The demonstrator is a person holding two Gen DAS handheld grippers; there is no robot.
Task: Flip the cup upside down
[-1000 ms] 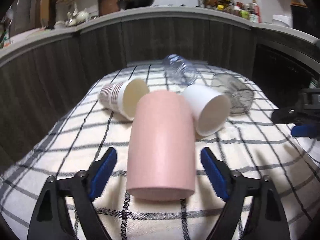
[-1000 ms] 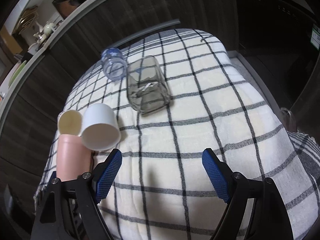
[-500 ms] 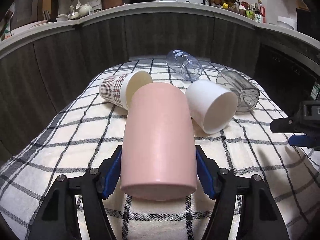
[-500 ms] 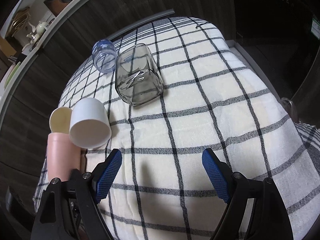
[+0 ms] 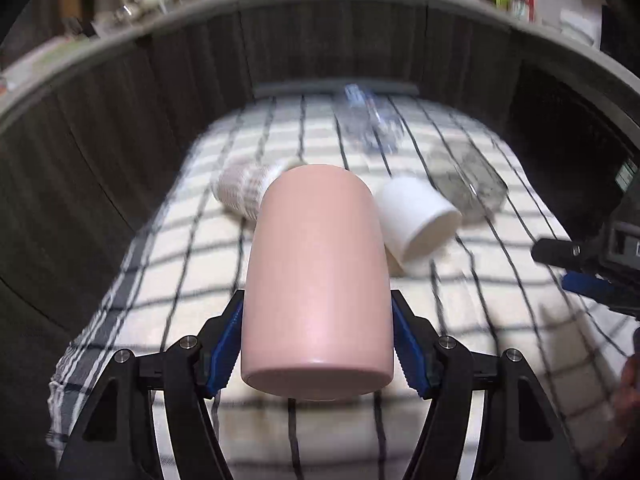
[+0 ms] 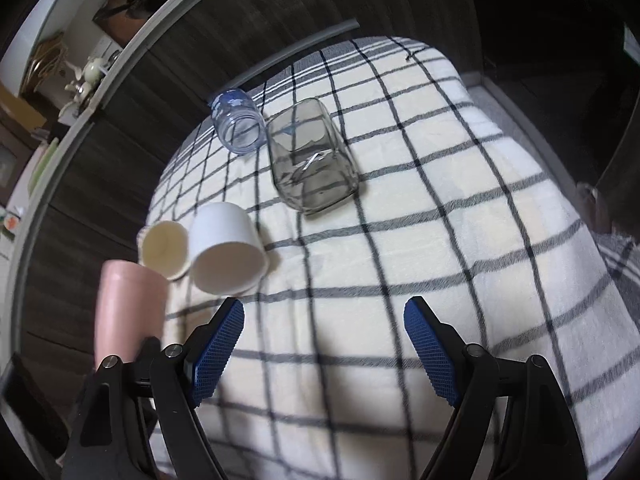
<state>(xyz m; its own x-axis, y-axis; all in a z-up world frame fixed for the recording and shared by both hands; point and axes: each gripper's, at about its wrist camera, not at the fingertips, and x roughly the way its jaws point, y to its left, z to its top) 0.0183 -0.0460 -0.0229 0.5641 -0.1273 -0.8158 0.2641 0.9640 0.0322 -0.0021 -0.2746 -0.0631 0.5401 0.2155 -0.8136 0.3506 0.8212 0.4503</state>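
A pink cup (image 5: 316,276) lies lengthwise between the blue pads of my left gripper (image 5: 318,344), closed base toward the camera. The gripper is shut on it and holds it above the checked cloth (image 5: 192,256). The pink cup also shows at the left in the right wrist view (image 6: 128,308). My right gripper (image 6: 324,344) is open and empty over the cloth (image 6: 460,208); it shows at the right edge of the left wrist view (image 5: 592,276).
On the cloth lie a white cup (image 6: 226,256), a patterned paper cup (image 6: 166,248), a smoky square glass (image 6: 312,160) and a clear blue jar (image 6: 238,124), all on their sides. A dark panelled counter wall (image 5: 160,92) curves behind.
My left gripper has closed on the pink cup and lifted it off the cloth. The right gripper stays open and has shifted only a little.
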